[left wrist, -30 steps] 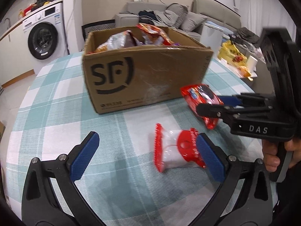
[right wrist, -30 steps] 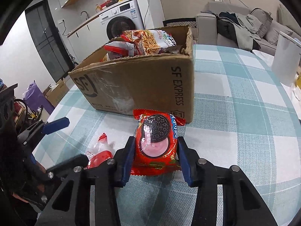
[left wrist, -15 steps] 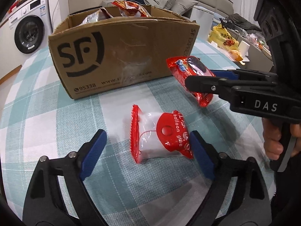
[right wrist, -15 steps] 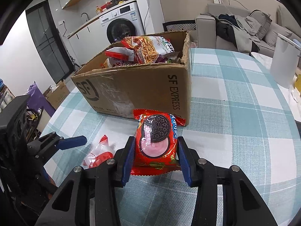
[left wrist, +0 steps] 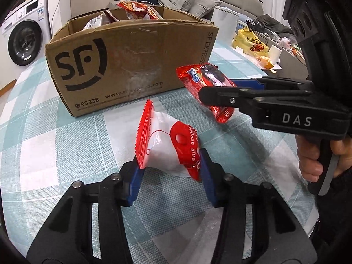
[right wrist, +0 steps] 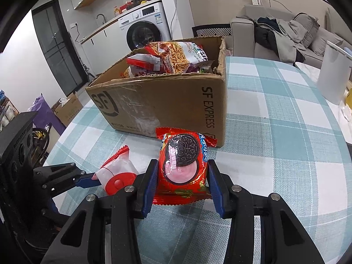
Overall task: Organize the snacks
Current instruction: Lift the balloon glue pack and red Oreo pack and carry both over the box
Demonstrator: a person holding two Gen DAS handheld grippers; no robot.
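Note:
A white and red balloon glue packet lies on the checked tablecloth in front of the SF cardboard box. My left gripper is closing its jaws on it; both blue pads touch its ends and its near edge is tipped up. To its right my right gripper is shut on a red Oreo packet, held just above the cloth by the box's corner. The box is open on top and holds several snack bags.
A white bin stands at the table's far right, and a yellow bag lies beyond it. A person's hand grips the right handle. Washing machine and sofa are behind the table.
My left gripper moved forward over the balloon glue packet and its jaws came together from wide apart onto the packet's ends. The right gripper kept still with the Oreo packet.

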